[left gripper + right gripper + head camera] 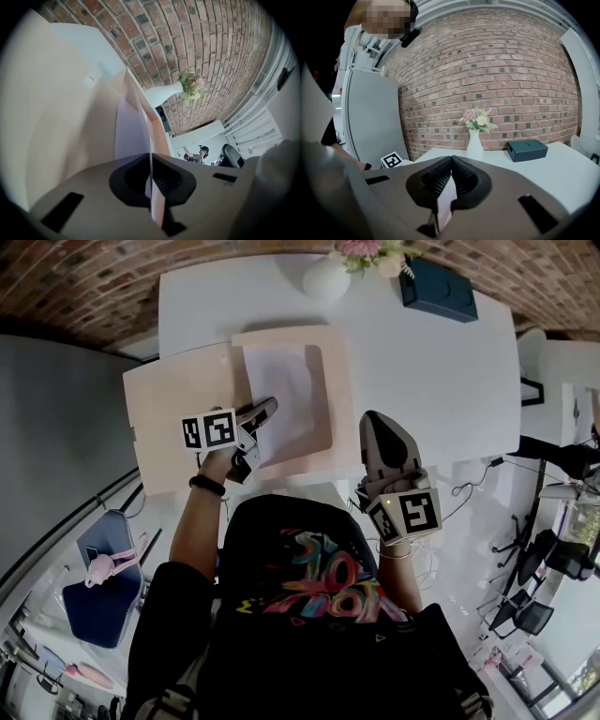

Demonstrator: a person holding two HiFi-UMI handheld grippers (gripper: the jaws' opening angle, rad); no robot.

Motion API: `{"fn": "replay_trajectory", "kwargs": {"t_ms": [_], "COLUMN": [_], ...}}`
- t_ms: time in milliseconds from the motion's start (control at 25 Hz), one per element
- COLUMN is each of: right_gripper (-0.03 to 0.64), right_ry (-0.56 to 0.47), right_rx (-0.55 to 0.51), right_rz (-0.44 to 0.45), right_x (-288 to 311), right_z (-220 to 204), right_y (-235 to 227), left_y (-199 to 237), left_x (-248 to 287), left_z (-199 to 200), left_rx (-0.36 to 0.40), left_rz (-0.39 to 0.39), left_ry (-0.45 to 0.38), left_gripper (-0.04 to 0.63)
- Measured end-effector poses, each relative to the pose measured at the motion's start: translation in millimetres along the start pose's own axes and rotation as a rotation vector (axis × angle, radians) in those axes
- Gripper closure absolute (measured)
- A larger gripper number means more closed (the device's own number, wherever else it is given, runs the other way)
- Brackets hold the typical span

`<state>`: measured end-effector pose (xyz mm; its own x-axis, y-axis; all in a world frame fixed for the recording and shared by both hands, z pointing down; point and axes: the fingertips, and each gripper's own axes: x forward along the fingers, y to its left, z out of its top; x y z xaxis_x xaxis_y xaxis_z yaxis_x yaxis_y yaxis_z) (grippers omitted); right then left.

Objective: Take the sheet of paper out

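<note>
An open peach folder point(178, 418) lies on the white table point(422, 381), and a white sheet of paper point(291, 390) rests on its right half. My left gripper point(270, 406) is at the sheet's near left corner. In the left gripper view its jaws point(151, 157) are shut on a thin raised edge: the white sheet point(131, 136), with a peach folder layer point(157, 126) right against it. My right gripper point(370, 418) is at the folder's right edge. Its jaws point(451, 171) are shut on a pale strip of the folder point(445, 201).
A white vase of flowers point(326, 279) and a dark teal box point(438, 289) stand at the table's far edge, before a brick wall. A chair with a blue bag point(103, 587) is at the near left, office chairs point(544, 587) at the right. A person point(361, 51) stands left.
</note>
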<state>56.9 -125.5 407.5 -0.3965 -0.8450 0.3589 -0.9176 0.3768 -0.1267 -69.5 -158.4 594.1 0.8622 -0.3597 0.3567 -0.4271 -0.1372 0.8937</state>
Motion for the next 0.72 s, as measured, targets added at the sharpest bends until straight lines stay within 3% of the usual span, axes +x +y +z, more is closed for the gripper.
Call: {"fn": "replay_trajectory", "kwargs": {"t_ms": [720], "right_gripper": [0.598], "right_ry": [-0.014], "right_rx": [-0.05], "right_rz": [0.154], "right_x": [27], "right_z": [15], "right_y": [52], "left_y": [20], "left_x": [-91], "left_z": [19], "left_rx": [-0.027], "left_rz": [0.076], "left_ry": [-0.173], "left_gripper": [0.572]}}
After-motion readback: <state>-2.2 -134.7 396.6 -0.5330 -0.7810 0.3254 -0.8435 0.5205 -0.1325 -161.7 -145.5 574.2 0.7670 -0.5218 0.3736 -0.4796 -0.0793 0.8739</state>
